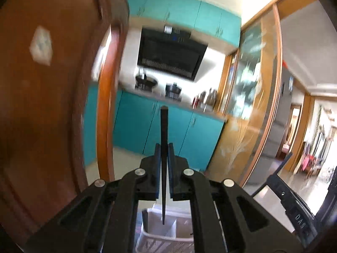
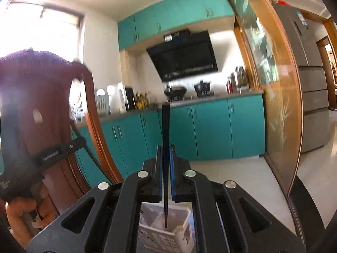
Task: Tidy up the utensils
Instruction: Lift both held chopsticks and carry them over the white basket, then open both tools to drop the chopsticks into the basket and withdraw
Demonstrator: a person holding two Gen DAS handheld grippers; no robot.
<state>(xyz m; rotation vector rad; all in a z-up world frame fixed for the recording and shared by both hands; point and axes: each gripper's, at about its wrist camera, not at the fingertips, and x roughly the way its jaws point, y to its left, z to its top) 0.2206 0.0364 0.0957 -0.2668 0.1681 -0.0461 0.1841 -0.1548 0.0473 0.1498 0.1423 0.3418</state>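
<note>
Chopsticks in both grippers, one apiece; neither is stowed yet. In the left wrist view my left gripper (image 1: 163, 154) has its fingers clamped together on a dark chopstick (image 1: 163, 139), thick end up at frame centre, thin tip pointing down toward the bottom centre. There the tip hangs over a white slatted utensil basket (image 1: 151, 238) with an inner divider. Whether the tip is inside the basket or above its rim, I cannot tell from this angle.

In the right wrist view my right gripper (image 2: 166, 154) is likewise closed on a second dark chopstick (image 2: 165, 139), upright in the frame, its tip over the same kind of basket (image 2: 183, 217) at bottom centre. Some pale objects show in the compartments, too small to identify. At the lower left of that view a hand (image 2: 19, 217) holds the other gripper's handle.

Background findings: teal cabinets (image 2: 210, 124), a black range hood (image 2: 183, 57), and pots on the far table (image 2: 231, 96); none are involved.

Assessment: picking is done for this pair; placement is outstanding. Both sticks need to go into one compartment, then be released. I judge the task part-way at best, since other utensils, if any remain, are out of view.
</note>
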